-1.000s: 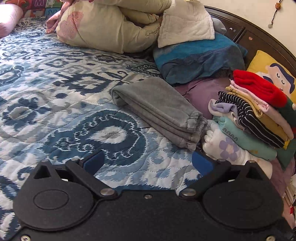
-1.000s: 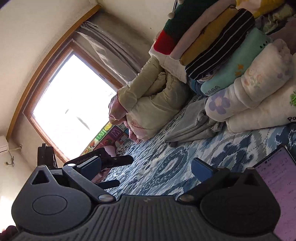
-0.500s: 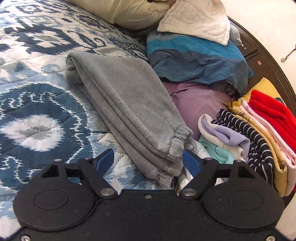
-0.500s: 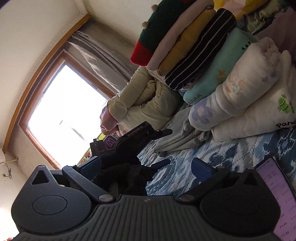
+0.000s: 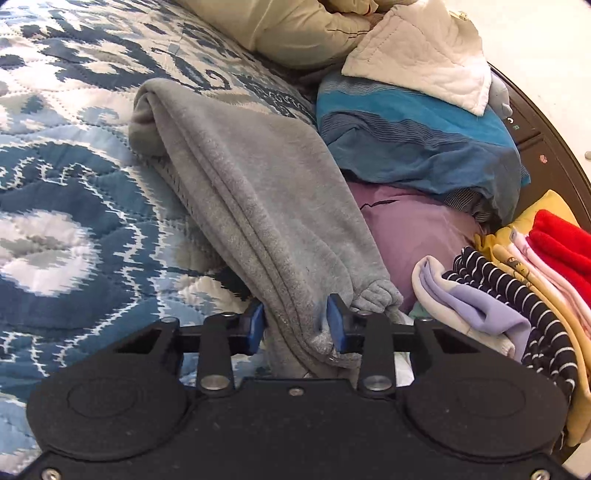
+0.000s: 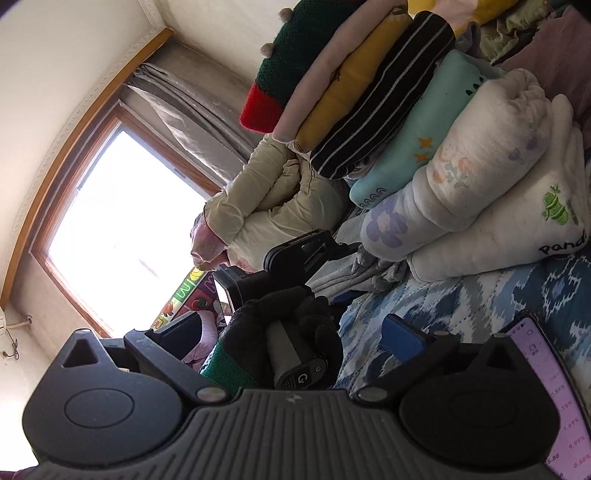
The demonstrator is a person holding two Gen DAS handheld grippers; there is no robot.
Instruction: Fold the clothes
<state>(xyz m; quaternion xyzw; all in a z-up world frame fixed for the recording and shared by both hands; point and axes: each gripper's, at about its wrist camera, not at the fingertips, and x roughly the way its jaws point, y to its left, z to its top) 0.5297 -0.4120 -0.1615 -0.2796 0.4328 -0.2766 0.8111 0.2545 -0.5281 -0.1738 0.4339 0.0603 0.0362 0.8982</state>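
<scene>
Jaws of the left gripper point(image 5: 295, 325), at lower centre of the left wrist view, are clamped on the cuffed end of the folded grey fleece trousers point(image 5: 255, 206), cloth bunched between the blue pads. From there the trousers run up and left across the blue-and-white patterned quilted bedspread point(image 5: 66, 206) toward upper centre, the gripped end raised off the bed. Just right of the cuff stands a stack of folded clothes point(image 5: 517, 295): lilac, black-and-white striped, yellow, pink and red layers. Behind the trousers lie a mauve pillow point(image 5: 410, 225), a blue striped bundle point(image 5: 413, 136) and a white quilted cloth point(image 5: 424, 55), with a cream duvet point(image 5: 288, 29) at the top edge.

Jaws of the right gripper point(image 6: 291, 332), in the right wrist view, stand wide apart and hold nothing. Between them, further off, a black-gloved hand point(image 6: 288, 325) grips the handle of the left gripper. A phone with a lit pink screen point(image 6: 554, 387) lies at lower right. A bright window point(image 6: 122, 229) fills the left.
</scene>
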